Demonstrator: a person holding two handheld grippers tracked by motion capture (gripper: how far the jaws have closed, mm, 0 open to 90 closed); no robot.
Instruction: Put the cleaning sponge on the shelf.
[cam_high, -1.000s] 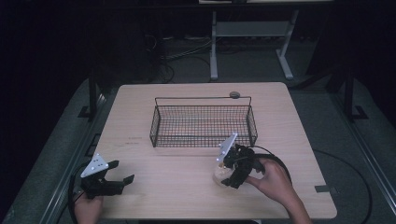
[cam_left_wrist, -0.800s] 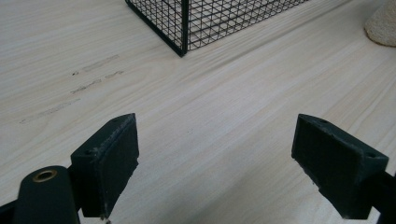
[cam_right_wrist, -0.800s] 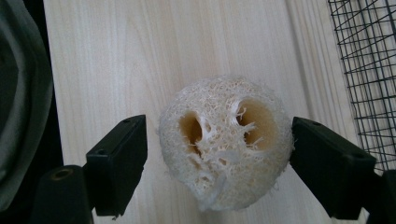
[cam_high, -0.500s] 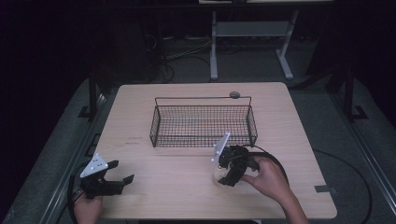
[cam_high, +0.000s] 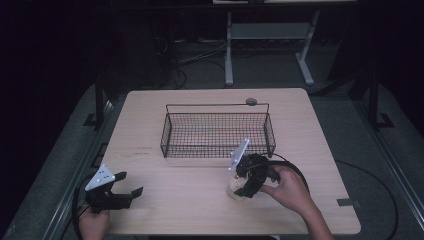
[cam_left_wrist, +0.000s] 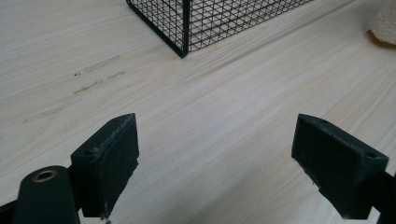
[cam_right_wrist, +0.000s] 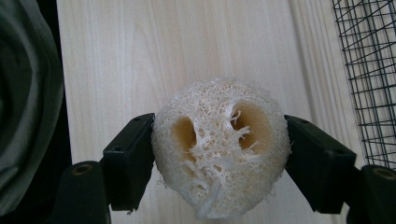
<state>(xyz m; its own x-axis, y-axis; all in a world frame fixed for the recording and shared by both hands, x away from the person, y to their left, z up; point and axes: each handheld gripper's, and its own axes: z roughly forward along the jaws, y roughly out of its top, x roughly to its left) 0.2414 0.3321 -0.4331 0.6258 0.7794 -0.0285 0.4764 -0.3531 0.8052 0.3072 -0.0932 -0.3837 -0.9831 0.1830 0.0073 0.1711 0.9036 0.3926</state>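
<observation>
A pale, fibrous loofah piece (cam_right_wrist: 219, 144) with two hollow holes sits between the jaws of my right gripper (cam_right_wrist: 219, 156), which press on both its sides. In the high view this gripper (cam_high: 245, 185) holds the loofah (cam_high: 234, 188) just over the table, in front of the right end of a black wire basket (cam_high: 215, 135). My left gripper (cam_high: 131, 184) rests near the table's front left corner. Its jaws stand wide open over bare wood in the left gripper view (cam_left_wrist: 217, 154). The basket's corner (cam_left_wrist: 187, 23) and the loofah (cam_left_wrist: 385, 23) lie farther off.
The basket stands in the middle of the light wooden table (cam_high: 150, 130). A small grey round object (cam_high: 251, 101) lies at the basket's far rim. A black cable (cam_high: 295, 170) loops behind the right hand. The basket's mesh (cam_right_wrist: 369, 70) is at the right in the right gripper view.
My right gripper has shifted slightly to the left with the loofah. The left gripper has stayed where it was.
</observation>
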